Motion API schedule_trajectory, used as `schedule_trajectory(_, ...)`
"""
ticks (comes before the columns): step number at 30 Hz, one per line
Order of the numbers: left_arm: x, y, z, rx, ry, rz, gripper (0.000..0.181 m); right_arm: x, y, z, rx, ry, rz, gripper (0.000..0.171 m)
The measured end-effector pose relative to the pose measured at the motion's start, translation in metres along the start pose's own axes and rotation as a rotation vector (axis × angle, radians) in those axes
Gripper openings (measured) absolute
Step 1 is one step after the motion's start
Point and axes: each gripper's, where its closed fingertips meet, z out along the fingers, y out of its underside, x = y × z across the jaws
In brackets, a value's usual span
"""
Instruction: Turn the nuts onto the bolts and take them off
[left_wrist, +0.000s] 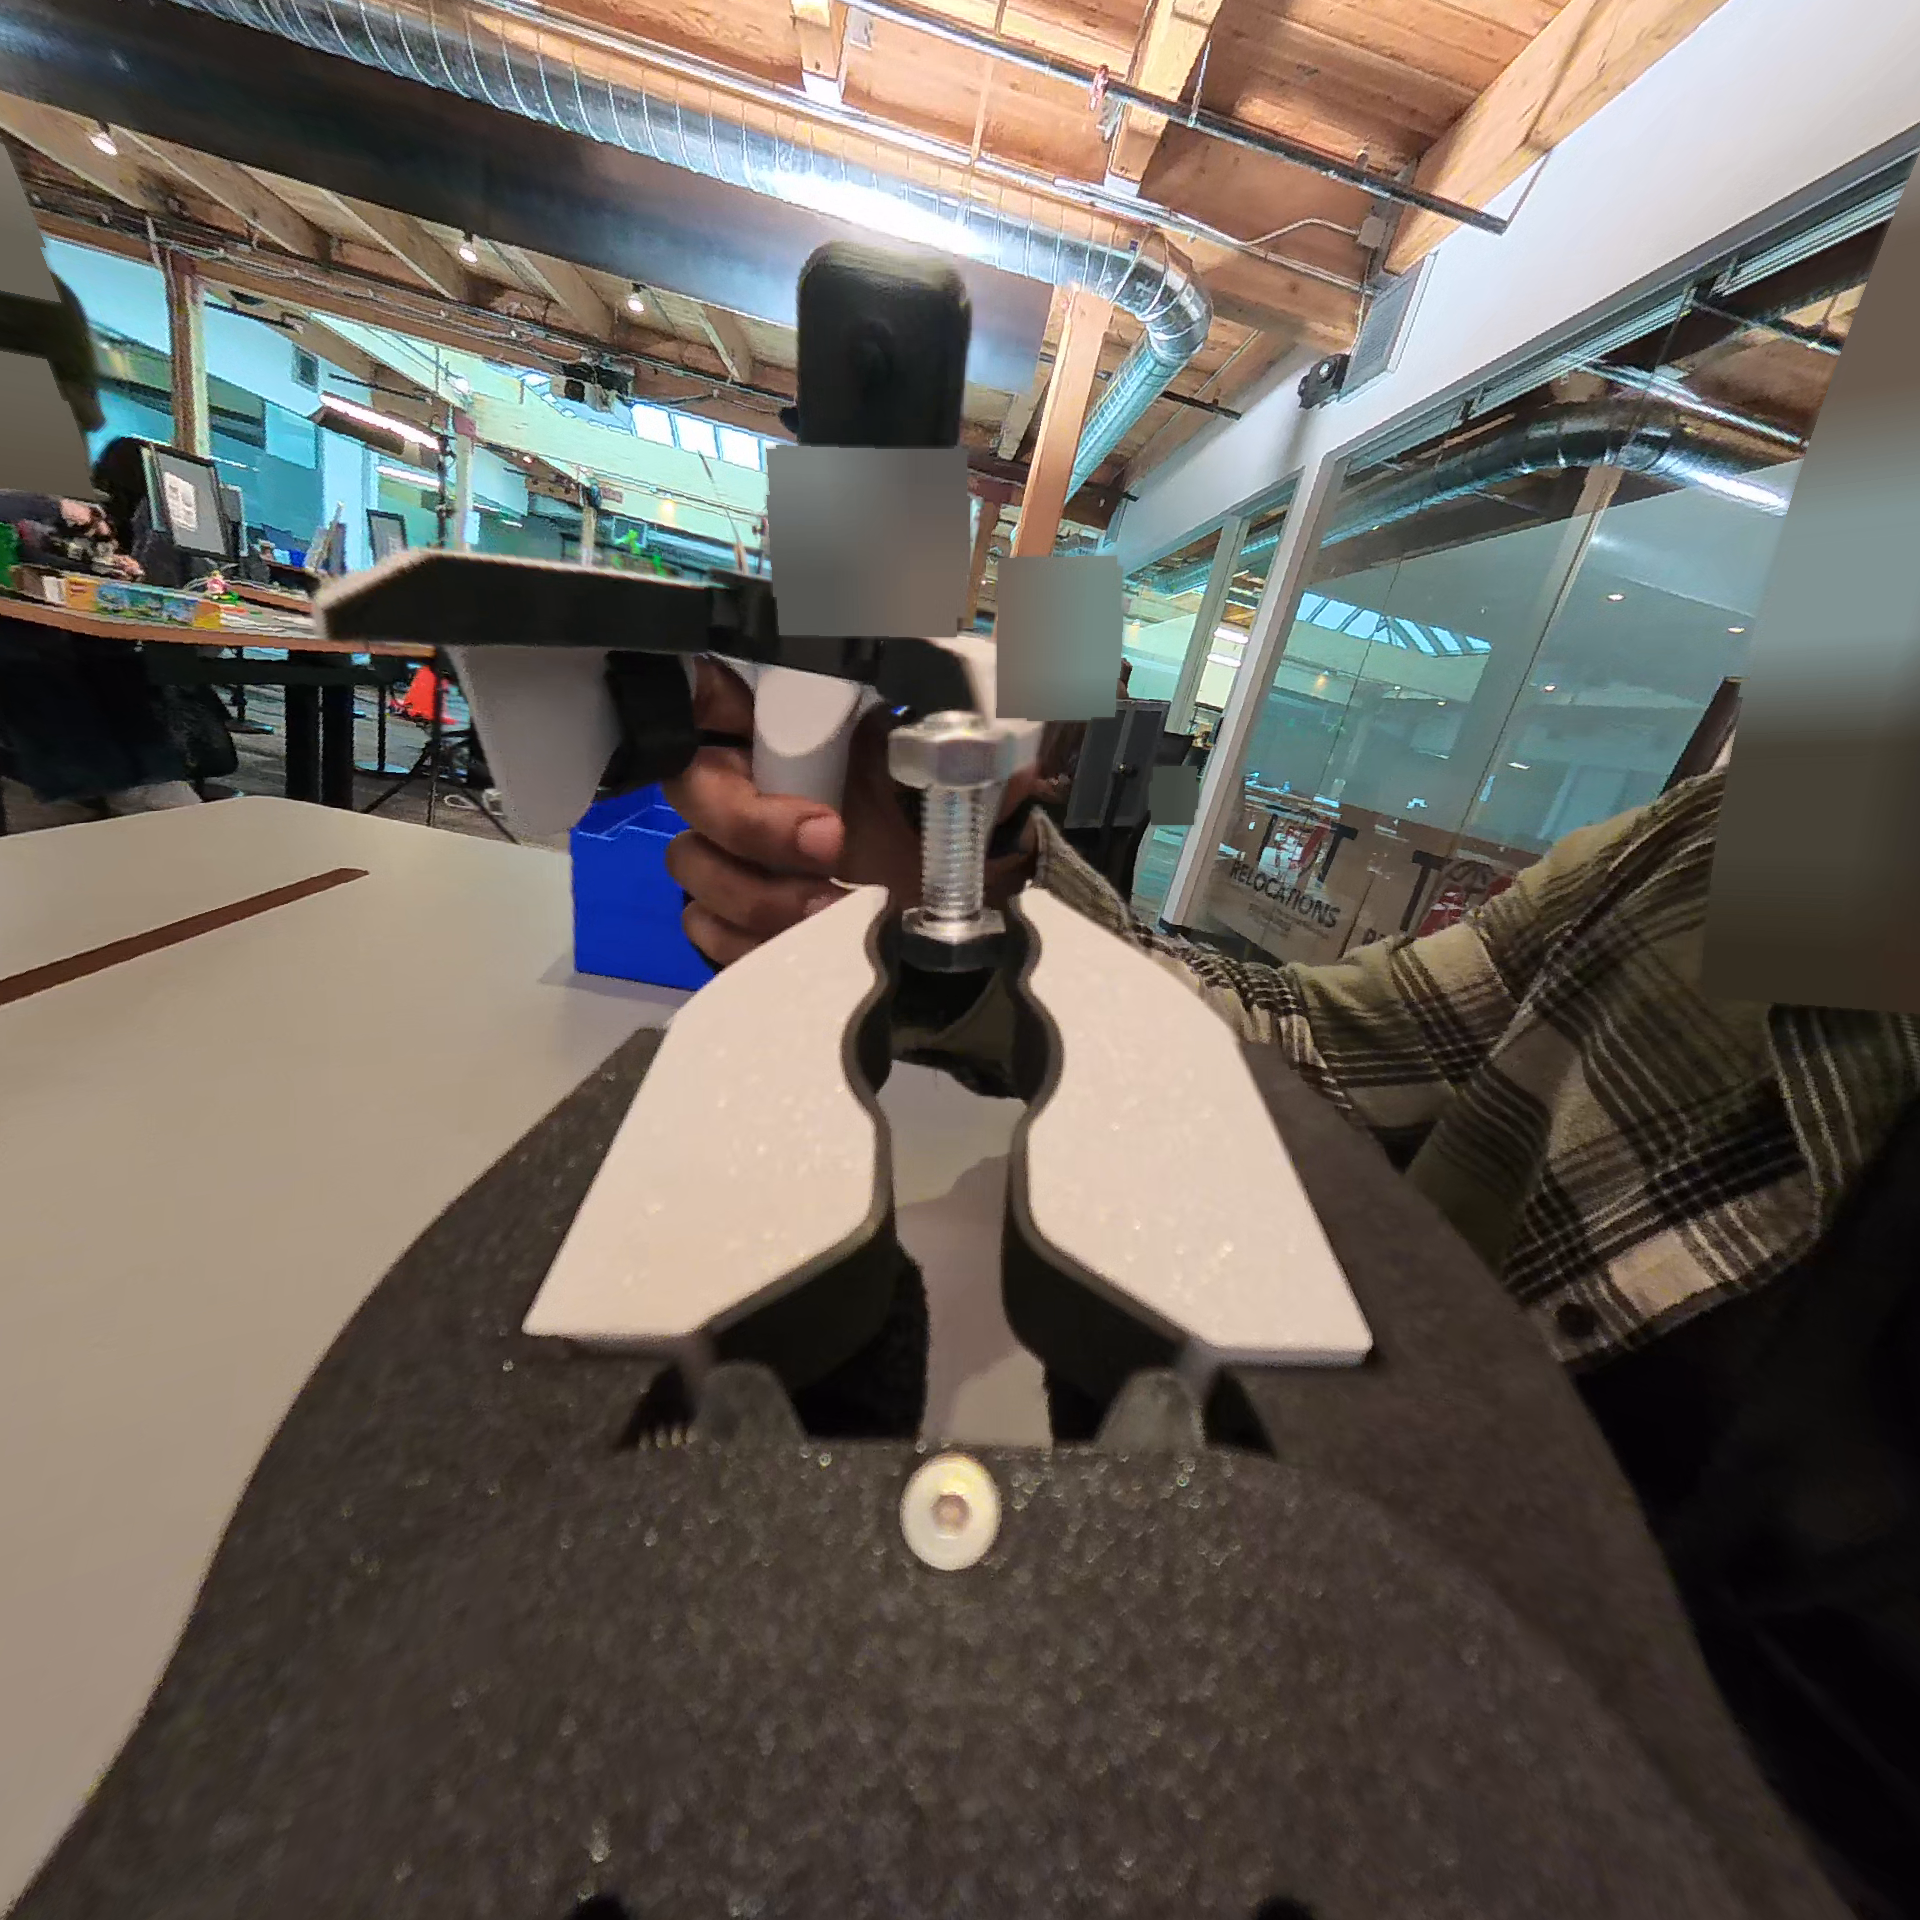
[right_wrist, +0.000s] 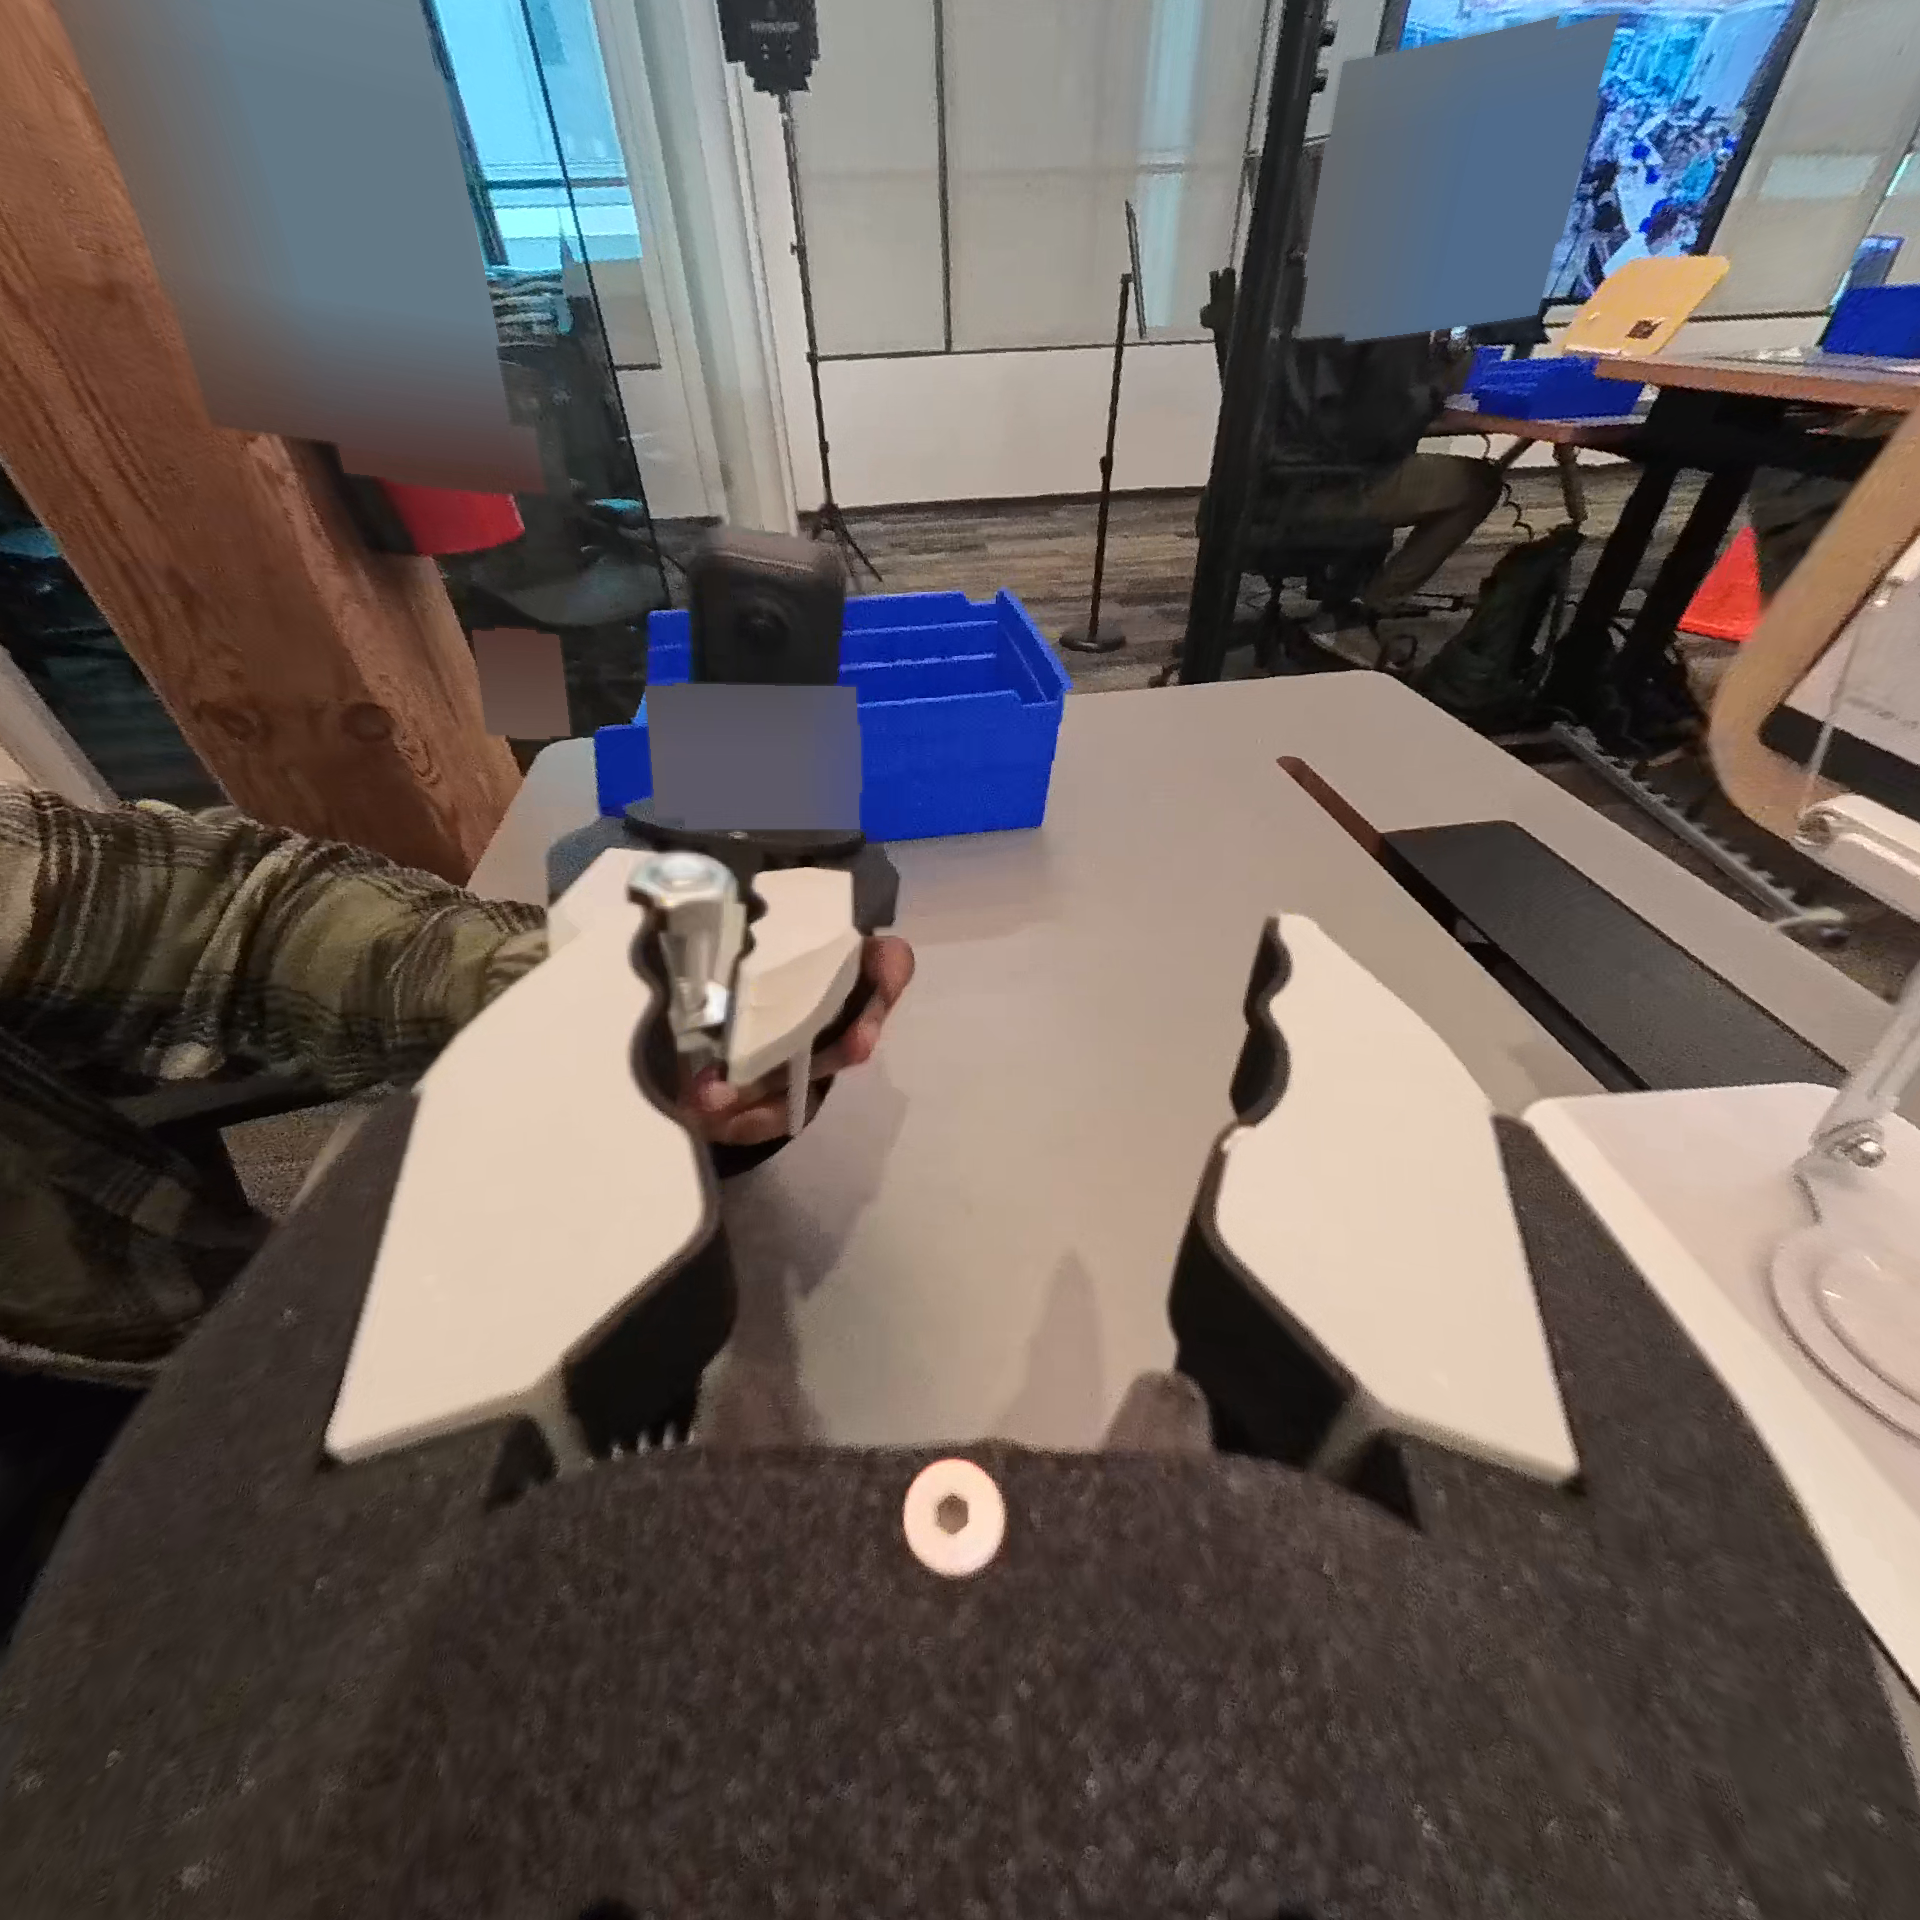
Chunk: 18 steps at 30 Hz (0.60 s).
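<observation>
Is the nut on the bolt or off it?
On. The nut sits round the bolt threads' lower end, clamped in the left gripper.

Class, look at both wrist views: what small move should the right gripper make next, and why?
Probably shift the right gripper leftward until the bolt head sits between its open fingers. The left gripper is shut on the nut at the upright bolt's lower end, while the head lies off by the right gripper's left finger, not centred.

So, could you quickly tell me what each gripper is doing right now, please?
Left gripper: shut on the nut at the lower end of the upright bolt.
Right gripper: open, holding nothing.
</observation>
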Motion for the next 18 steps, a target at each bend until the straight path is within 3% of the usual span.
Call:
schedule_trajectory(4, 0.001, -0.004, -0.001, 0.008, 0.001, 0.014, 0.019, 0.007, -0.006, -0.012, 0.043, 0.007, 0.030, 0.103)
schedule_trajectory(8, 0.001, -0.001, 0.000, 0.004, 0.006, -0.001, 0.018, -0.010, -0.009, 0.000, 0.039, -0.046, 0.010, 0.105)
schedule_trajectory(13, 0.002, -0.003, 0.000, 0.000, 0.003, 0.019, 0.018, 0.007, -0.004, -0.008, 0.015, 0.032, -0.003, 0.100)
schedule_trajectory(18, 0.001, -0.002, 0.000, 0.001, 0.003, 0.011, 0.018, -0.008, -0.011, -0.004, 0.042, -0.032, 0.000, 0.103)
